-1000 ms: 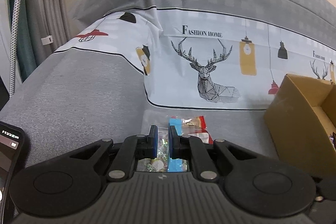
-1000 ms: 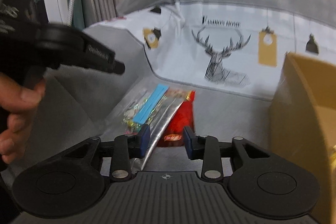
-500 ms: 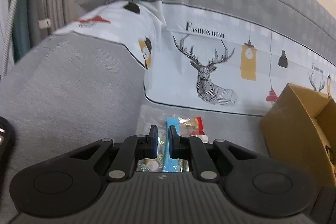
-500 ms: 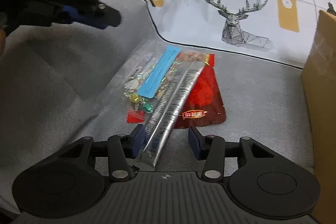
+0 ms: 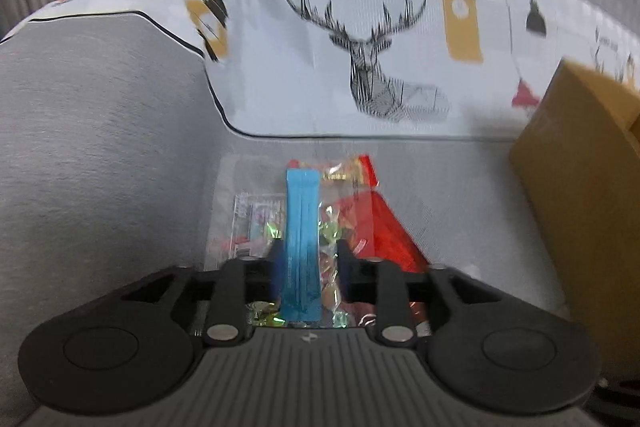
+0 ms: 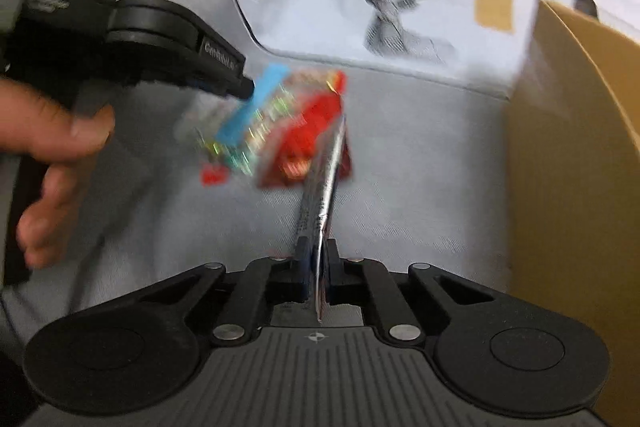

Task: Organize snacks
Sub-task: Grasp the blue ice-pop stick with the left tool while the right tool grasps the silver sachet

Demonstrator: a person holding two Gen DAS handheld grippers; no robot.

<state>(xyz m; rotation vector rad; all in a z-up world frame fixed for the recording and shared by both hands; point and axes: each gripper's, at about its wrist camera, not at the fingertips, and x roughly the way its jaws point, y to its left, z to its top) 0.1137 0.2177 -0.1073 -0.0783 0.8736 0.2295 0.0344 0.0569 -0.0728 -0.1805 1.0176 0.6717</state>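
I am pinching the near end of the silver packet (image 6: 324, 183) in the right gripper (image 6: 316, 267), jaws pressed together on its thin edge, while the left gripper (image 5: 306, 263) is opening its jaws astride the blue strip (image 5: 302, 227) of the clear candy bag (image 5: 256, 211). Both are lying on the grey cover (image 5: 100, 147), left of the cardboard box (image 6: 572, 147). I am judging it best to lift the packet slowly clear of the red pouch (image 6: 308, 131).

Cardboard box (image 5: 576, 163) blocks the right; grey cover (image 5: 100, 147) left lies open.
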